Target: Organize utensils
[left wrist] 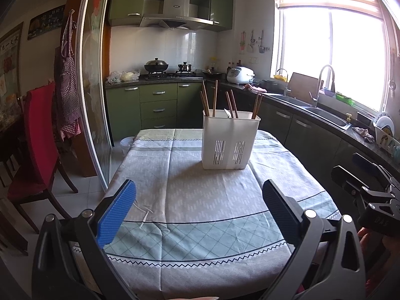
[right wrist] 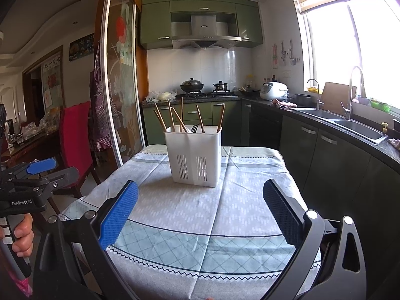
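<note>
The left claw [left wrist: 198, 201] stands wide open and holds nothing, its blue-padded fingers [left wrist: 117, 215] hanging over the near part of the desk [left wrist: 190, 227], short of the holder. The right claw [right wrist: 200, 202] is likewise spread wide and empty, also on the near side of the holder.

The white slotted holder [left wrist: 230, 142] stands upright past both claws, toward the far middle of the cloth-covered desk. The chopsticks [left wrist: 215, 98] stand in it, leaning several ways, and a fork [right wrist: 195, 127] shows its tines just above the holder's rim. No utensil lies loose on the cloth around the holder, as far as these views reach.

With every visible utensil already in the holder and both claws empty, this fits either a finished tidy-up or a pause before sorting the pieces among the holder's compartments. The pictures do not settle which, so I would not name a move.
</note>
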The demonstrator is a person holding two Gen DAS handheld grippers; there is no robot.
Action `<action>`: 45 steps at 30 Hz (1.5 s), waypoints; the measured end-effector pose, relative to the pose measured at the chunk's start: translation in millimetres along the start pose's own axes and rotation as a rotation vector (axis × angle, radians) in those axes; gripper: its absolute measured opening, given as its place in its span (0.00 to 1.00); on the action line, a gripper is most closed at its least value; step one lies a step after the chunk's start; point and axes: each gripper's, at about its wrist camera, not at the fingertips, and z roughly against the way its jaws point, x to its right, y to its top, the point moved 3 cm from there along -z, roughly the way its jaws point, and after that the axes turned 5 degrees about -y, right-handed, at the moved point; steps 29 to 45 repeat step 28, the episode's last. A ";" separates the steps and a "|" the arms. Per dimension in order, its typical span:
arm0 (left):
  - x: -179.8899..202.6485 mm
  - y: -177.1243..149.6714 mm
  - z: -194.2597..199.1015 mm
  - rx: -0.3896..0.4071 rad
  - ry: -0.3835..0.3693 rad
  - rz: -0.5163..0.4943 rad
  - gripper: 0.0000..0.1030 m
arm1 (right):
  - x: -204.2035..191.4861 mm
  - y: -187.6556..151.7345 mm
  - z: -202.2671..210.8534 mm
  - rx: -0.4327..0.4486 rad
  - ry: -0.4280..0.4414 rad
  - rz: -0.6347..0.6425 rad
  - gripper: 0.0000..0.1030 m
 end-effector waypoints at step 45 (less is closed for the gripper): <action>-2.3 -1.0 -3.9 -0.008 0.003 0.007 0.93 | 2.2 -4.9 -4.9 -0.012 0.000 -0.001 0.96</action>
